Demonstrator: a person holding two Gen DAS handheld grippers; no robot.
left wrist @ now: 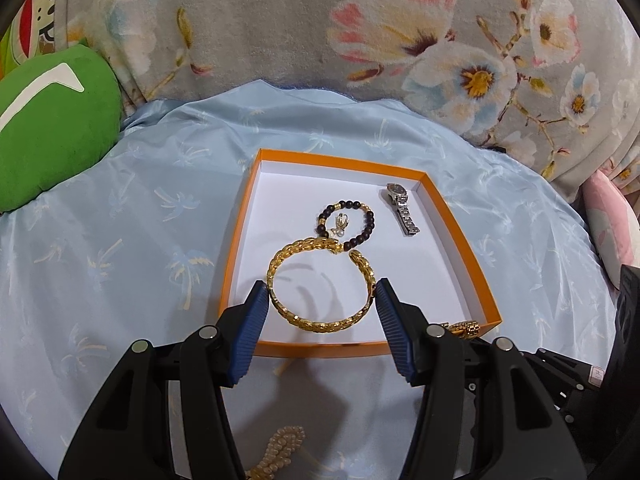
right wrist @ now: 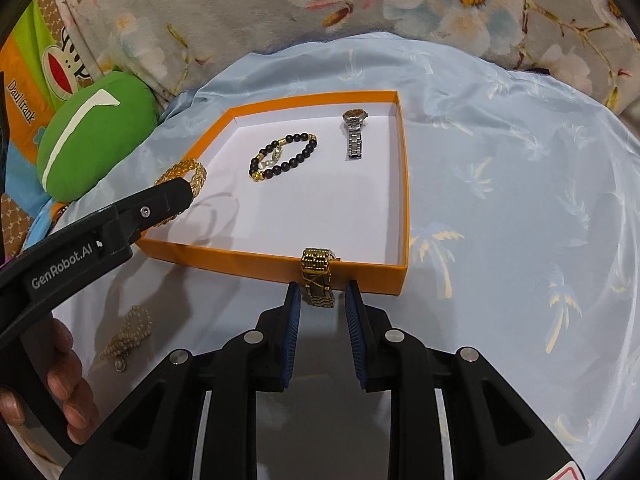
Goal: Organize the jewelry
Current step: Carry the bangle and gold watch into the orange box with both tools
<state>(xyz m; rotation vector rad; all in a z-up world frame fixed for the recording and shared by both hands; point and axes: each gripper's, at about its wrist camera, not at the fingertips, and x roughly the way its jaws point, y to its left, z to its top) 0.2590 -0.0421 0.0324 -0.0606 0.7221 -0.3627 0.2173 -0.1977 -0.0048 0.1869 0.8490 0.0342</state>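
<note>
In the left wrist view, a shallow orange box point(left wrist: 448, 216) with a white floor is seen on pale blue satin cloth point(left wrist: 120, 240) printed with palm trees. Three pieces are contained in it: a silver metal-link watch point(left wrist: 402, 208) near the far right wall, a bracelet of dark round beads point(left wrist: 347, 224) with gold spacers and a small pale charm at the centre, and a gold open bangle point(left wrist: 320, 284) of leaf-like links nearest the camera. The bangle is pinched at its two sides by the ribbed blue pads of the left gripper point(left wrist: 320, 300), with the jaws spread wide across its ring. A gold watch band point(left wrist: 464, 328) is glimpsed at the box's near right edge, and a cream pearl strand point(left wrist: 280, 452) lies on the cloth below the gripper. A green cushion point(left wrist: 52, 136) and a grey floral blanket point(left wrist: 280, 20) are seen behind.

In the right wrist view, the same box point(right wrist: 404, 184) is shown with the watch point(right wrist: 354, 134) and beaded bracelet point(right wrist: 284, 156) inside. The gold band point(right wrist: 318, 276), made of small blocky links, is draped over the near wall. The right gripper point(right wrist: 320, 304) is held with its pads parted on either side of the band's hanging end; contact cannot be told. The bangle point(right wrist: 188, 172) is partly hidden behind the left gripper's black finger. The pearl strand point(right wrist: 128, 336) lies bunched on the cloth.
</note>
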